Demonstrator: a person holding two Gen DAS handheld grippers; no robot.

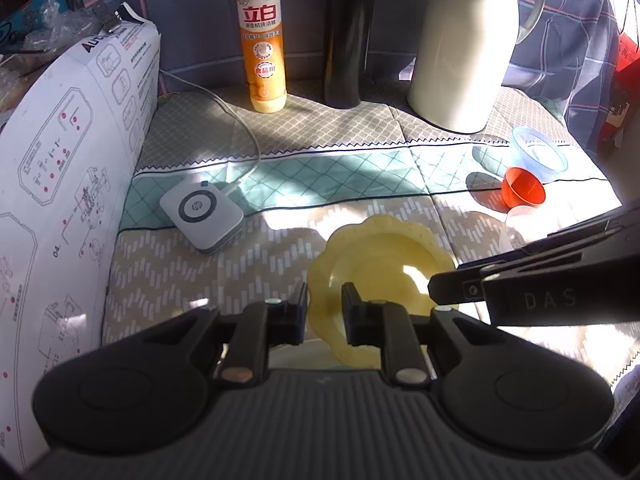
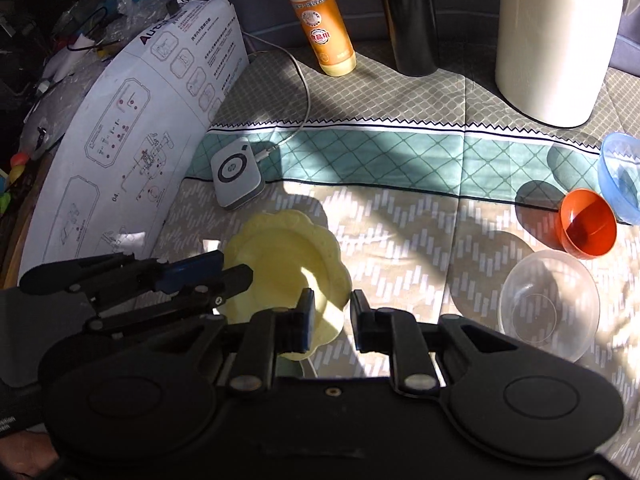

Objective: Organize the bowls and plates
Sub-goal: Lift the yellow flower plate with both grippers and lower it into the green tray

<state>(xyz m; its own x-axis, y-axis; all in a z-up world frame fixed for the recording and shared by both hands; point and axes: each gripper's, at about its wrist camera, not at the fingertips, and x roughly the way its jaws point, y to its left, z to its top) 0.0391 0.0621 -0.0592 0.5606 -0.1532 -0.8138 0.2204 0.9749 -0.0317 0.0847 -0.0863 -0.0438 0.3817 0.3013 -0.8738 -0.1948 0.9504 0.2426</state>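
Note:
A pale yellow scalloped plate (image 1: pixel 380 268) lies on the patterned cloth; it also shows in the right wrist view (image 2: pixel 288 256). My left gripper (image 1: pixel 324 314) is open over the plate's near-left rim, one finger on each side of it. My right gripper (image 2: pixel 330 320) is open just above the plate's near-right rim. An orange bowl (image 2: pixel 586 224), a blue bowl (image 2: pixel 622 172) and a clear bowl (image 2: pixel 550 304) sit to the right. The orange bowl (image 1: pixel 522 192) and blue bowl (image 1: pixel 538 152) also show in the left wrist view.
A white instruction-printed box (image 1: pixel 68 184) stands on the left. A small white HP device (image 1: pixel 202 214) with a cable lies near it. An orange detergent bottle (image 1: pixel 262 36), a dark flask (image 1: pixel 348 36) and a cream thermos jug (image 1: pixel 464 44) stand at the back.

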